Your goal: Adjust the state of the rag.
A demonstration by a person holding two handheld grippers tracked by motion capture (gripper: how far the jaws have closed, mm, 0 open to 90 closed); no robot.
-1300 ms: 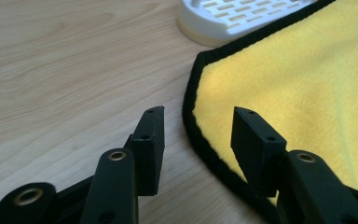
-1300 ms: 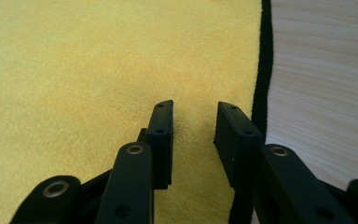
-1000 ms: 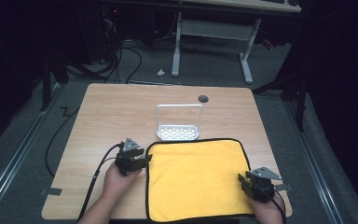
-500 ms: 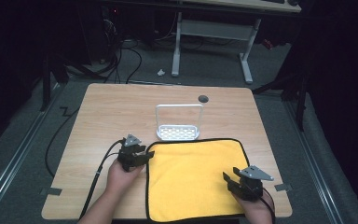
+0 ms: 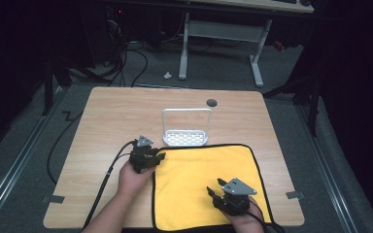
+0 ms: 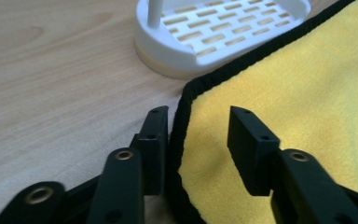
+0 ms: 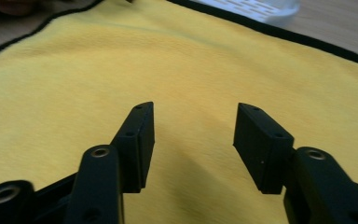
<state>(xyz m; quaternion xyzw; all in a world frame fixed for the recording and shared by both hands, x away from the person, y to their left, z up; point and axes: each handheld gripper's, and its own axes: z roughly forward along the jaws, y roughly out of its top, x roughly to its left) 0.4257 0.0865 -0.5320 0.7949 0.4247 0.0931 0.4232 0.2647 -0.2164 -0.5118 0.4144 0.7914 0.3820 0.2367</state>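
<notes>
Scene: a light wooden table [image 5: 102,126] seen from above, with a person's two forearms coming in from the near edge, each hand holding a black two-jaw gripper.
Cloth: a yellow microfibre cloth with black edging [image 5: 199,179] lies flat on the near right part of the table, roughly square, its far edge running just in front of a white rack.
Rack: a white plastic slotted tray with an upright wire-like frame [image 5: 185,131] stands near the table's middle, touching or almost touching the cloth's far left corner.
Left gripper: the left gripper [image 5: 161,156] sits low at the cloth's far left corner; in the left gripper view [image 6: 198,126] its jaws stand apart at a moderate gap, one on the bare wood side and one over the yellow, with the black hem running between them.
Right gripper: the right gripper [image 5: 212,194] hovers over the near right part of the cloth; in the right gripper view [image 7: 193,123] its jaws are spread wide with nothing between them, yellow fabric beneath.
Other: a small dark round spot [image 5: 211,103] marks the tabletop beyond the rack.
</notes>
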